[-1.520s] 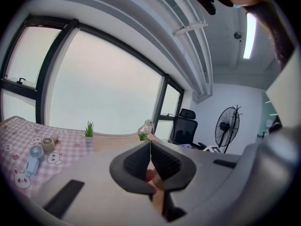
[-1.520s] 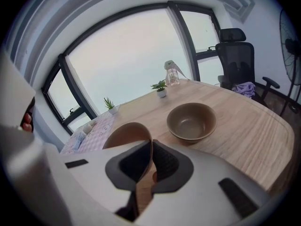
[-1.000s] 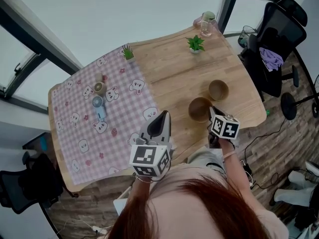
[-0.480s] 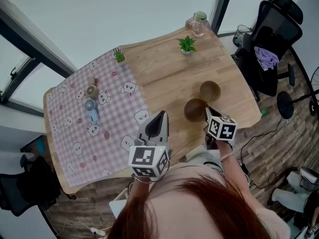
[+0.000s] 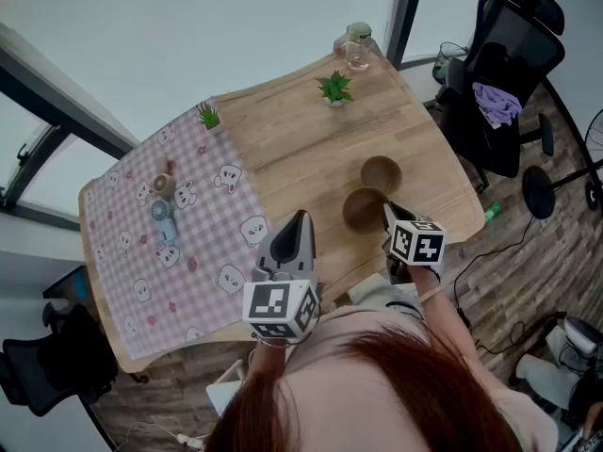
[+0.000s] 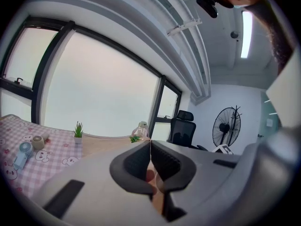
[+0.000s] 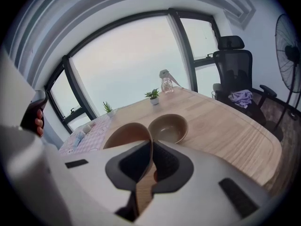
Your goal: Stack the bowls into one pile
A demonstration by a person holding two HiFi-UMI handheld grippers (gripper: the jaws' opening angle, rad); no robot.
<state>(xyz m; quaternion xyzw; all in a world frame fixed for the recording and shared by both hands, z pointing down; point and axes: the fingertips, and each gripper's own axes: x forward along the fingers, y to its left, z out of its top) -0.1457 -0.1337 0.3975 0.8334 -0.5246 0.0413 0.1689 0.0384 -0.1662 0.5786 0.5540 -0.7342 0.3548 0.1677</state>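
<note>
2 brown bowls are seen side by side near the right end of a wooden table (image 5: 301, 149), their rims touching or nearly so. The nearer bowl (image 5: 363, 210) is gripped by the right gripper (image 5: 389, 211), whose jaws are closed on the near edge of its rim; in the right gripper view the thin wall of the bowl is seen pinched between the 2 dark pads, and the bowl appears tipped, its held edge raised. The farther bowl (image 5: 380, 171) is left upright on the bare wood, just beyond the first.

The left gripper (image 5: 301, 218) is held over the front edge of the table, at the border of a pink checked cloth (image 5: 203, 243), well apart from both bowls. Its jaws are pressed together with nothing between them.

On the cloth a small blue hand fan (image 5: 164, 220) is laid flat. 2 small potted plants (image 5: 333, 88) are placed along the far edge of the table, and a glass jar (image 5: 357, 45) is set at the far corner. A black office chair (image 5: 499, 73) draped with purple fabric is seen beside the table.
</note>
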